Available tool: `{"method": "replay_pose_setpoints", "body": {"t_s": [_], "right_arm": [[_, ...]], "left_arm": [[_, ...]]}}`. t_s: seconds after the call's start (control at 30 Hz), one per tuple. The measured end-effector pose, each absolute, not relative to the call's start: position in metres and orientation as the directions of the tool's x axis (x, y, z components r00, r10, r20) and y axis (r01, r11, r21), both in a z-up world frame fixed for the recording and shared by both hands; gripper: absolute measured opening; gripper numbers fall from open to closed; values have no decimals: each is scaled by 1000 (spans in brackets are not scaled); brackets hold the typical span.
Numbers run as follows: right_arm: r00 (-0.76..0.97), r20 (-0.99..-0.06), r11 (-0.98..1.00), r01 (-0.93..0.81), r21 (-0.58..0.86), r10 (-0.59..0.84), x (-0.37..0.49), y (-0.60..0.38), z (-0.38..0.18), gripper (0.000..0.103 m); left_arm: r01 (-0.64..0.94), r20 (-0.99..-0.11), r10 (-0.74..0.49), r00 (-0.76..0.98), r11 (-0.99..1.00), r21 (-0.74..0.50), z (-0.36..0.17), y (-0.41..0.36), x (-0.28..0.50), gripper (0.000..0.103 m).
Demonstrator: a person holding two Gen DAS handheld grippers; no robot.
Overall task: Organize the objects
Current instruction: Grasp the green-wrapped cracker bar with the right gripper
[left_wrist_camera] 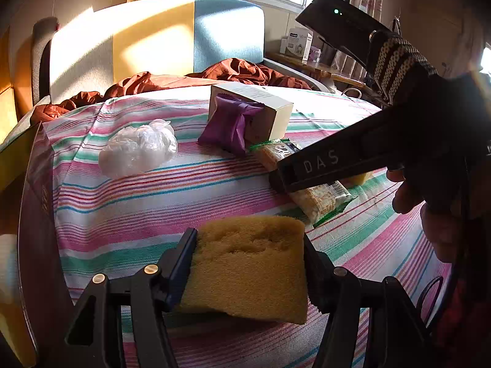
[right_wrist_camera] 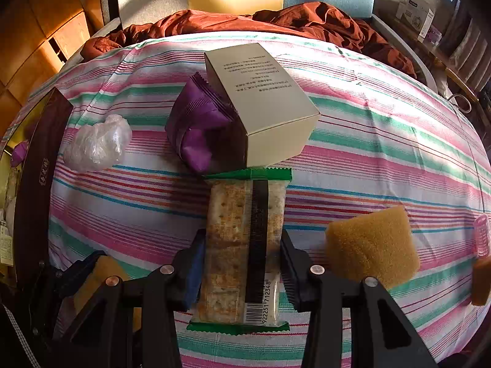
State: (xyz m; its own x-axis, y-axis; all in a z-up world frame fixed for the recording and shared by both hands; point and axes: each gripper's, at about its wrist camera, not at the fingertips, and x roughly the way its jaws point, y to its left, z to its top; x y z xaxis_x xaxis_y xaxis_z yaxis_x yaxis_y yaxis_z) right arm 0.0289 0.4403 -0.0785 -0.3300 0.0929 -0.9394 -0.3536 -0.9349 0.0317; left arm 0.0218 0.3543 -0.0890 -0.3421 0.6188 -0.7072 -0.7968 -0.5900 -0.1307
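Left gripper (left_wrist_camera: 250, 263) is clamped on a yellow sponge (left_wrist_camera: 248, 263), both fingers pressed flat to its sides, carrying it just above the striped sheet (left_wrist_camera: 122, 190). Right gripper (right_wrist_camera: 242, 263) straddles the cracker packet (right_wrist_camera: 242, 245), a finger against each long edge; the packet lies flat on the sheet, its barcode end toward the camera. Whether the fingers are really squeezing or only touching, I cannot tell.

Taking the cream box (right_wrist_camera: 264, 101) as the landmark: the packet's green far end sits just in front of it, touching or nearly so. A purple pouch (right_wrist_camera: 199, 125) leans against the box's left side. Further left, well apart, a crumpled clear plastic bag (right_wrist_camera: 98, 142). Past that, at the sheet's left edge, a dark maroon carton (right_wrist_camera: 36, 178). Right of the packet and nearer than the box, a second sponge (right_wrist_camera: 373, 245) rests on the sheet, and a pink hair roller (right_wrist_camera: 481, 234) beyond it. Behind the box, a rust-brown quilt (right_wrist_camera: 307, 21) bunched up.
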Motion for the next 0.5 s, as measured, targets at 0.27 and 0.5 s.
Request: {"method": "replay_pose_setpoints", "body": {"t_s": [0.27,0.5], "right_arm": [[-322,-941,-939,-345,11,107,30,443,-78,44],[-322,-940,-941,-337,0,115,27,435,-79,44]], "left_arm": [[-798,-709,614,-348,-591,-121,-90,355,23,64],[-798,-710,608,-355,-592,-108,-89,355,23,62]]}}
